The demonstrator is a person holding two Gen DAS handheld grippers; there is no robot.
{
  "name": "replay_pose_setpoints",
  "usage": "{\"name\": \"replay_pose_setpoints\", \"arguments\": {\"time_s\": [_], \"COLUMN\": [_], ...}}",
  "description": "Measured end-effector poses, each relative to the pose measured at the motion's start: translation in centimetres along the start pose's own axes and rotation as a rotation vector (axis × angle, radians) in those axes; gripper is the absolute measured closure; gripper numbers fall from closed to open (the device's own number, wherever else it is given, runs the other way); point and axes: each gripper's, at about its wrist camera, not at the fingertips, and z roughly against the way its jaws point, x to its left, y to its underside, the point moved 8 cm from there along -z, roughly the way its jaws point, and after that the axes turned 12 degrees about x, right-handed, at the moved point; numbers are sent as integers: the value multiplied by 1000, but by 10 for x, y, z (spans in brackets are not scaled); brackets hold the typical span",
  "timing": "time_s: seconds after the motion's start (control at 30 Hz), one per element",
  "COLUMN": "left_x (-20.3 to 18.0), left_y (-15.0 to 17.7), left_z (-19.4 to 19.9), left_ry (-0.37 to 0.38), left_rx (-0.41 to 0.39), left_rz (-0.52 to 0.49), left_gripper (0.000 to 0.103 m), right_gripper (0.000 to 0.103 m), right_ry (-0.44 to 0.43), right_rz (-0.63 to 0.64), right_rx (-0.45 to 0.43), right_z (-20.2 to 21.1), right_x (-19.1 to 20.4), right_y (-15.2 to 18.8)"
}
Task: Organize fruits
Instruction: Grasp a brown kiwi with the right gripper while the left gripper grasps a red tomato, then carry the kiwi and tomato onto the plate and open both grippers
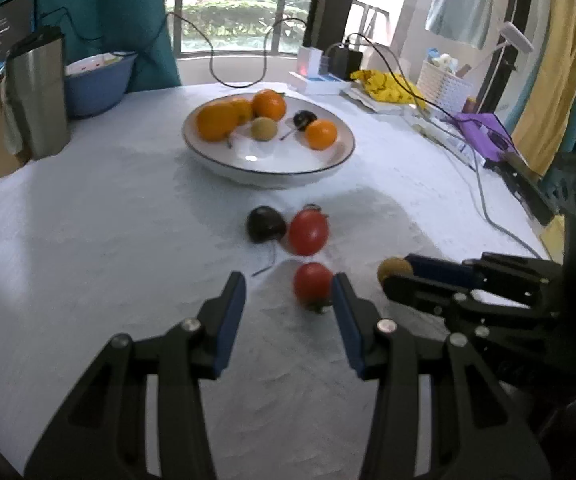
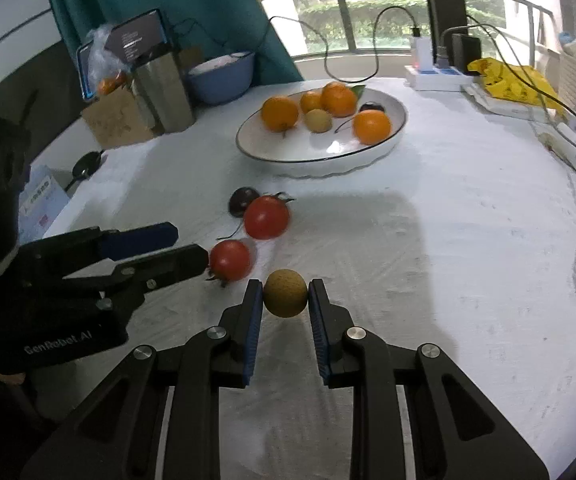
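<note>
On the white table [image 1: 87, 240], seen from the left wrist camera, the left gripper [image 1: 288, 292] is hovering low with its jaws standing wide apart; a red tomato [image 1: 312, 285] is lying between the fingertips, just against the right-hand blue pad, though contact cannot be told. A second tomato [image 1: 308, 232] and a dark plum [image 1: 265, 224] are sitting side by side just beyond. Farther back, a white plate [image 1: 267, 168] is holding oranges, a small tan fruit and another dark fruit. At the right edge, the right gripper [image 1: 398, 270] is reaching in, gripping a small brown fruit [image 1: 394, 267].

From the right wrist camera, the right gripper [image 2: 285, 294] is pinching the brown fruit [image 2: 285, 293] between both blue pads, near the table and well short of the plate [image 2: 320, 164]. Beside it on the left, the left gripper [image 2: 191, 246] is lying on its side, jaws parted, its lower fingertip just beside the near tomato [image 2: 229, 260]. Behind are resting the other tomato [image 2: 267, 217] and the plum [image 2: 241, 200].
</note>
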Motion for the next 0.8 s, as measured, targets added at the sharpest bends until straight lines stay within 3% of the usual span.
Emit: {"name": "replay_pose_setpoints", "arguments": {"time_s": [0.4,0.6,0.8], "left_x": [-15,-16,-18], "left_y": [-7,-5,-8], "left_z": [-25,-31,-27], "left_ry": [-18,-26,-2], "left_rx": [49,58,50], "left_rz": [-49,-69,-78], "left_gripper": [58,75,75], "right_gripper": [78,78,78], "right_ry": [-15,-18,-14], "right_rz": [-37,-37,-38], "right_rx": [-25,-26,-26], "right_z": [8,9,8], "right_x": [-24,-28,-28], "right_y": [-6,-11,-15]}}
